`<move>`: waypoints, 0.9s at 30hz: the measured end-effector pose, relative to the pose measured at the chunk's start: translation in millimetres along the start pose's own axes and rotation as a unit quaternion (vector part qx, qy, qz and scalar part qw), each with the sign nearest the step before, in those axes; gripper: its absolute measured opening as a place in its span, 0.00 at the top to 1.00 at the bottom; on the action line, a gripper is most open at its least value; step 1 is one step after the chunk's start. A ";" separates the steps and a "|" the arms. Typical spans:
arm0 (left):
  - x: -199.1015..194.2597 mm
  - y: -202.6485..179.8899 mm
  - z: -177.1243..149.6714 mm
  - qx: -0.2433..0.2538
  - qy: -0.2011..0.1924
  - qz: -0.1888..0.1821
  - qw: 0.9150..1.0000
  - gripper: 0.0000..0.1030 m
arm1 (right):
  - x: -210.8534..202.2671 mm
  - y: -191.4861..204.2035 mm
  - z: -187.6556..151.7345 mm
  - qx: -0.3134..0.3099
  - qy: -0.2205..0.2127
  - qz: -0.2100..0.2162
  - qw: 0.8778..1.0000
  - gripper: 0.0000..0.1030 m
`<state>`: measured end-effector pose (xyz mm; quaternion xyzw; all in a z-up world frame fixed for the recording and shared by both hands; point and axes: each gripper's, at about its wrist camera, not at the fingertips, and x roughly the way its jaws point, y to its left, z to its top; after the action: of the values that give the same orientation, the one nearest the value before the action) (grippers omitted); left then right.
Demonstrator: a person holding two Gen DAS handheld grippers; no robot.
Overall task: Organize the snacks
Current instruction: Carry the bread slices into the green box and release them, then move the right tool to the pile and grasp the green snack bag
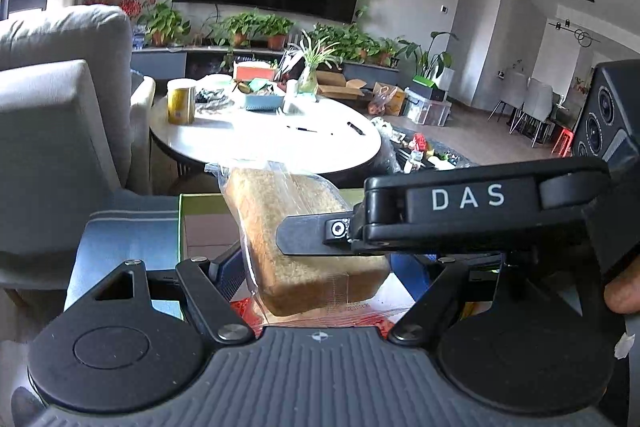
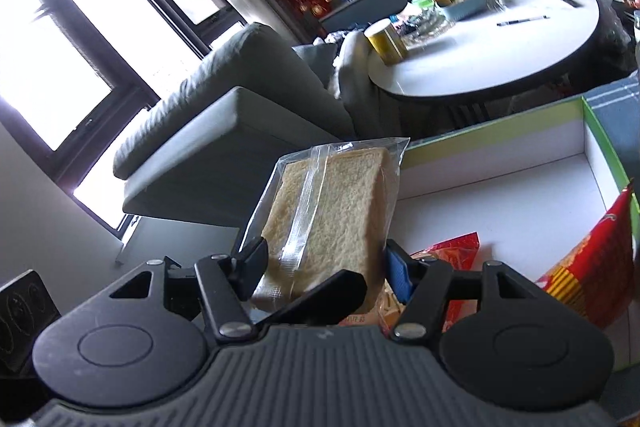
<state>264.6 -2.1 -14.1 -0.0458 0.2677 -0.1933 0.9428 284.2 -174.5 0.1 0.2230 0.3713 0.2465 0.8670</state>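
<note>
— Right wrist view: we see the right gripper point(image 2: 320, 259) clamped on a wrapped bread slice point(image 2: 332, 215), held above a white box point(image 2: 520, 195); red snack packets point(image 2: 592, 267) lie inside.

— Left wrist view: the left gripper point(image 1: 316, 267) is clamped on that bread point(image 1: 288, 219) too, we think; the right one's finger point(image 1: 316, 231) crosses it.

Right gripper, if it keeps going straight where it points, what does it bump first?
The right gripper clamps the bread packet. Straight beyond, it would probably meet the open box's near wall, close beside the grey sofa arm; depth is hard to judge.
</note>
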 end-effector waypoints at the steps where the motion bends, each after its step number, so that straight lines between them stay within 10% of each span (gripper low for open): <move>1: 2.8 1.4 -0.8 -0.001 0.002 0.002 1.000 0.28 | 4.5 -2.7 2.6 0.005 0.003 0.000 1.000 0.40; 13: -8.4 19.4 -5.5 -0.010 -0.015 0.057 0.998 0.24 | -5.1 -15.7 0.1 0.002 -0.038 -0.026 0.999 0.38; 27: -58.0 -8.2 -48.1 -0.021 0.011 0.026 0.999 0.24 | -73.8 -19.5 -55.7 -0.053 -0.011 -0.042 0.998 0.38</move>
<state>191.3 13.7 -25.3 -0.0568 0.2829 -0.1635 0.9434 202.9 -222.1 -6.4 0.1631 0.3569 0.2265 0.8915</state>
